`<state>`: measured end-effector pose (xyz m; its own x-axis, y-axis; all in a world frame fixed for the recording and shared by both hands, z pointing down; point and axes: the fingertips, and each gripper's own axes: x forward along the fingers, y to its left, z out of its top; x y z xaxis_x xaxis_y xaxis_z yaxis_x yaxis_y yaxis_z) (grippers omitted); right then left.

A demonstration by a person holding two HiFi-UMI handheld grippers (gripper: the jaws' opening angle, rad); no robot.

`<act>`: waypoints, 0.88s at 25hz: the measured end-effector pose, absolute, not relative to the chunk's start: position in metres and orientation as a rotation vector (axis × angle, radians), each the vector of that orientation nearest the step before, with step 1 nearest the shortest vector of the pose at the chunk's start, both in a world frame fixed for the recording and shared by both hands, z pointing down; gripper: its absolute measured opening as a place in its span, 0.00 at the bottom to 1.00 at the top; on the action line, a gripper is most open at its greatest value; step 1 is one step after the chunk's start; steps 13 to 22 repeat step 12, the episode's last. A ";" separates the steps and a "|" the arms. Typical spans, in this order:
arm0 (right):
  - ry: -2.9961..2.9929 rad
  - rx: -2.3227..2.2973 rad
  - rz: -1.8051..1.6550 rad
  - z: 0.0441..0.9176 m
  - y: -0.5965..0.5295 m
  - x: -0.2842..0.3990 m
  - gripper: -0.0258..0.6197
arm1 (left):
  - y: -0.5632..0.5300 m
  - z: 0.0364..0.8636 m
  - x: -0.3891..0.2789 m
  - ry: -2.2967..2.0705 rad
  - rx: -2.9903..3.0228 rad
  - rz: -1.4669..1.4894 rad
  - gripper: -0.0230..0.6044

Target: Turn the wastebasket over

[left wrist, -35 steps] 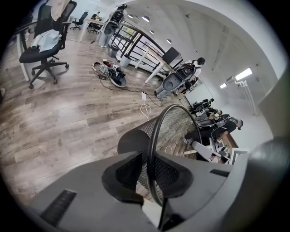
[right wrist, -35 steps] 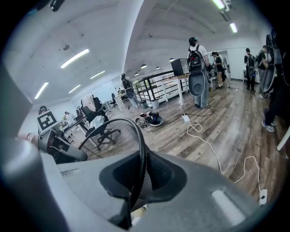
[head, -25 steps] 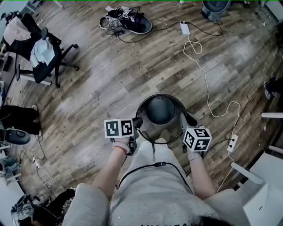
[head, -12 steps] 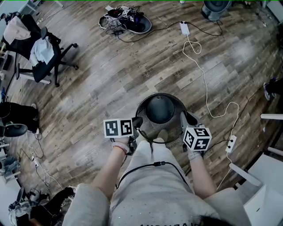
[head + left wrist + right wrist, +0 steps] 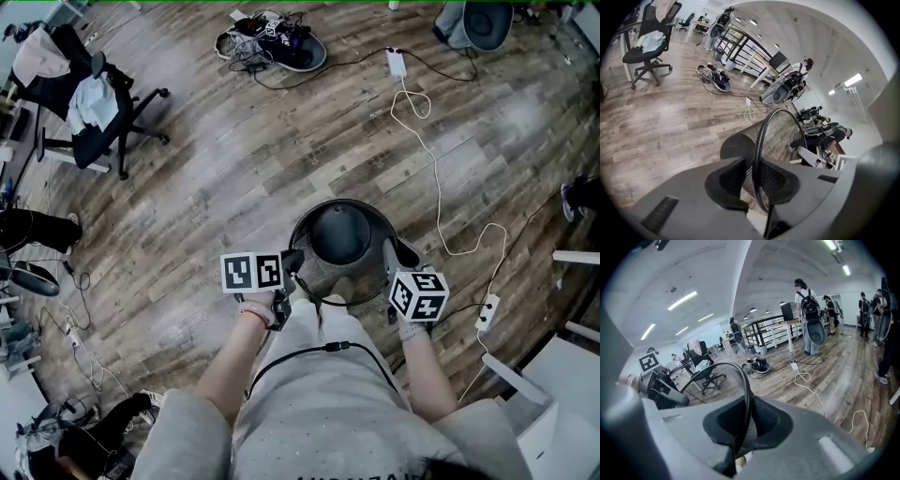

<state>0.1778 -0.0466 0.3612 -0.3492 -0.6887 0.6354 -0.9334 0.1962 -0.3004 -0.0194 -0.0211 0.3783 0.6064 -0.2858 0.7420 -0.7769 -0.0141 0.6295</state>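
Observation:
The black mesh wastebasket (image 5: 339,246) hangs tilted in front of my knees, its round rim towards me and its solid dark base (image 5: 339,232) facing away. My left gripper (image 5: 292,262) is shut on the rim's left side. In the left gripper view the rim wire (image 5: 757,154) runs between the jaws of that gripper (image 5: 758,190), and the mesh body (image 5: 740,143) stretches off to the left. My right gripper (image 5: 397,254) is shut on the rim's right side. In the right gripper view the rim (image 5: 746,394) passes through the jaws of that gripper (image 5: 740,430).
Wood-plank floor lies all round. An office chair (image 5: 89,103) stands at the far left. A white cable (image 5: 436,178) with a power strip (image 5: 490,310) snakes along the right. Shoes and cords (image 5: 277,42) lie at the back, white furniture (image 5: 562,403) at the near right. A person (image 5: 808,310) stands far off.

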 end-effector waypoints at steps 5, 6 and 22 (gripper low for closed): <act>-2.125 1.532 0.932 0.359 -0.052 0.188 0.08 | -0.029 0.376 -0.010 -0.914 1.601 0.495 0.13; -2.126 1.535 0.930 0.358 -0.053 0.191 0.08 | -0.031 0.375 -0.007 -0.913 1.604 0.496 0.13; -2.135 1.549 0.917 0.354 -0.067 0.209 0.08 | -0.046 0.371 0.012 -0.914 1.623 0.488 0.13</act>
